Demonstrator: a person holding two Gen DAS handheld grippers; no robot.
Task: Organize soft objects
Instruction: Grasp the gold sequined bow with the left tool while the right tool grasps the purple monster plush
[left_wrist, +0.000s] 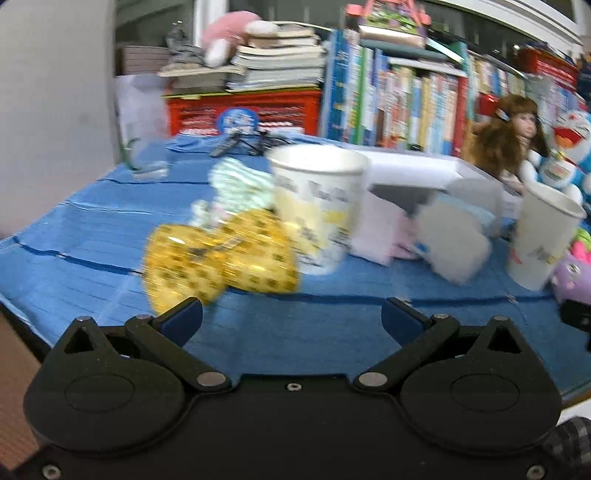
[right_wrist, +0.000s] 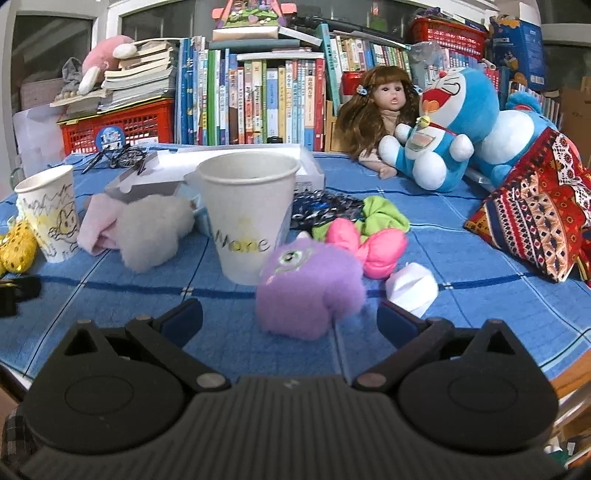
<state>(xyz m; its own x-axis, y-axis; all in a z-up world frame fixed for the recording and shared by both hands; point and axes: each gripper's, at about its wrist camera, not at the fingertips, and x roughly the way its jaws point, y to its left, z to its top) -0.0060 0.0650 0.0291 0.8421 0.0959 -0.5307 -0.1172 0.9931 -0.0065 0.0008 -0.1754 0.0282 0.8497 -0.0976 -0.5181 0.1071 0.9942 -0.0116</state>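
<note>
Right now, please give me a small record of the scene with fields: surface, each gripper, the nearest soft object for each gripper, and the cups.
surface: blue cloth on the table
left gripper: open, holds nothing
right gripper: open, holds nothing
nearest to left: yellow bow, ahead and slightly left, view blurred
nearest to right: purple plush, just ahead, not gripped
cups: cup with drawing and cup marked Mone, both upright
also soft: pink bow, white fluffy piece
</note>
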